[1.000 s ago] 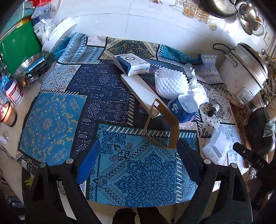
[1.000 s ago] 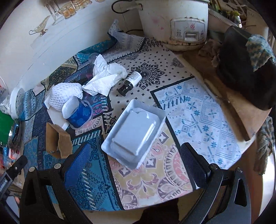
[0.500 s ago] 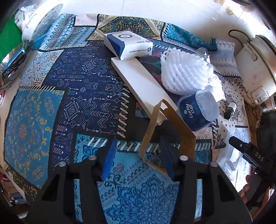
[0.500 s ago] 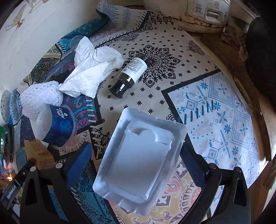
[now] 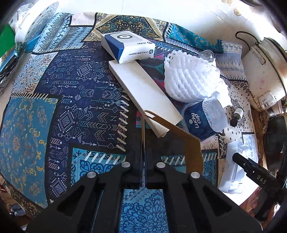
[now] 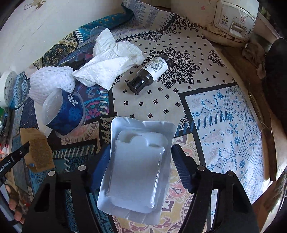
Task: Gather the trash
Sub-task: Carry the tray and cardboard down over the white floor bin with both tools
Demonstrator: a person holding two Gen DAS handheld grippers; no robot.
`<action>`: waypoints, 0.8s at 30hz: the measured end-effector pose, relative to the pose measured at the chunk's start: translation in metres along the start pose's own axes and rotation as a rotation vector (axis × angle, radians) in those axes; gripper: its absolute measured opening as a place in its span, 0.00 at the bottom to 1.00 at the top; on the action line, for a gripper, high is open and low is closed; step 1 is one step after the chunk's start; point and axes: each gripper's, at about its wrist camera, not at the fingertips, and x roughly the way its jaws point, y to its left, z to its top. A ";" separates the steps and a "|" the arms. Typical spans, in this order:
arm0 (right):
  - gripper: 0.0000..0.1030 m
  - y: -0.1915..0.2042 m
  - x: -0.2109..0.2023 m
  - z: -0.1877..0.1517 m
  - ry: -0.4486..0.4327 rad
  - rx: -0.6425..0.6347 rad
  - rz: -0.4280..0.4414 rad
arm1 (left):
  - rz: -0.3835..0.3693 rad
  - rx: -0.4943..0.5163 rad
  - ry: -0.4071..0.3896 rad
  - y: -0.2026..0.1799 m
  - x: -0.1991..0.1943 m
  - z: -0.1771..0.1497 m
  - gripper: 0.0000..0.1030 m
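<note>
A folded brown cardboard piece (image 5: 179, 141) stands on the patterned tablecloth (image 5: 53, 107). My left gripper (image 5: 143, 161) is shut on its upright left flap, which shows as a thin edge between the pads. A clear plastic blister tray (image 6: 138, 170) lies flat between the fingers of my right gripper (image 6: 140, 170). Its jaws are closing, the blue pads (image 6: 100, 170) stand right at the tray's long sides, and the tray looks undeformed. Nearby lie a white foam net (image 5: 190, 77), a crumpled tissue (image 6: 111, 59), a blue Lucky Cup tub (image 5: 204, 118) and a dark bottle (image 6: 150, 71).
A blue and white box (image 5: 127, 46) rests on a long white board (image 5: 143, 89) behind the cardboard. A rice cooker (image 6: 224, 16) stands at the far right by the wall. A metal strainer (image 5: 7, 59) sits at the left edge. The table edge runs close below both grippers.
My left gripper came down over the cardboard and shut on its left flap. My right gripper lowered over the plastic tray and its jaws narrowed around it.
</note>
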 end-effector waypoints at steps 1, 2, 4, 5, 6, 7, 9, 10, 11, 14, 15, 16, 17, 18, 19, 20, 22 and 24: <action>0.64 -0.001 -0.003 -0.003 -0.008 0.004 -0.001 | -0.007 0.003 -0.008 0.001 -0.005 -0.002 0.00; 0.64 -0.002 -0.008 -0.008 -0.018 0.008 -0.002 | -0.014 0.007 -0.018 0.003 -0.011 -0.004 0.00; 0.62 -0.003 -0.017 -0.016 -0.035 0.012 -0.004 | -0.027 0.016 -0.037 0.005 -0.023 -0.007 0.00; 0.62 -0.004 -0.022 -0.021 -0.047 0.013 -0.007 | -0.030 0.025 -0.049 0.005 -0.030 -0.010 0.00; 0.62 -0.003 -0.027 -0.025 -0.059 0.015 -0.011 | -0.030 0.037 -0.063 0.005 -0.037 -0.013 0.00; 0.61 -0.002 -0.033 -0.029 -0.071 0.015 -0.016 | -0.032 0.049 -0.074 0.004 -0.043 -0.016 0.00; 0.61 -0.002 -0.044 -0.035 -0.098 0.017 -0.015 | -0.038 0.070 -0.096 0.002 -0.057 -0.023 0.00; 0.61 0.002 -0.047 -0.036 -0.113 0.016 -0.014 | -0.038 0.080 -0.107 0.001 -0.064 -0.026 0.00; 0.61 0.004 -0.054 -0.040 -0.126 0.012 -0.012 | -0.034 0.090 -0.119 0.000 -0.071 -0.031 0.00; 0.60 0.009 -0.069 -0.047 -0.155 -0.006 -0.005 | -0.011 0.111 -0.151 -0.006 -0.090 -0.046 0.00; 0.59 0.010 -0.075 -0.051 -0.162 -0.012 0.004 | -0.012 0.112 -0.160 -0.008 -0.097 -0.051 0.00; 0.59 0.010 -0.079 -0.056 -0.168 -0.020 0.011 | -0.017 0.109 -0.166 -0.009 -0.103 -0.056 0.00; 0.59 0.011 -0.082 -0.059 -0.179 -0.027 0.014 | -0.020 0.105 -0.172 -0.010 -0.108 -0.062 0.00; 0.59 0.010 -0.087 -0.063 -0.189 -0.035 0.017 | -0.020 0.100 -0.179 -0.011 -0.114 -0.068 0.00; 0.59 0.009 -0.092 -0.068 -0.195 -0.042 0.023 | -0.017 0.096 -0.184 -0.012 -0.119 -0.074 0.00; 0.59 0.008 -0.094 -0.070 -0.198 -0.048 0.034 | -0.014 0.090 -0.188 -0.013 -0.124 -0.081 0.00; 0.59 0.005 -0.102 -0.078 -0.207 -0.059 0.060 | -0.004 0.081 -0.198 -0.016 -0.134 -0.095 0.00; 0.59 0.002 -0.111 -0.086 -0.219 -0.080 0.089 | 0.013 0.069 -0.207 -0.022 -0.143 -0.111 0.00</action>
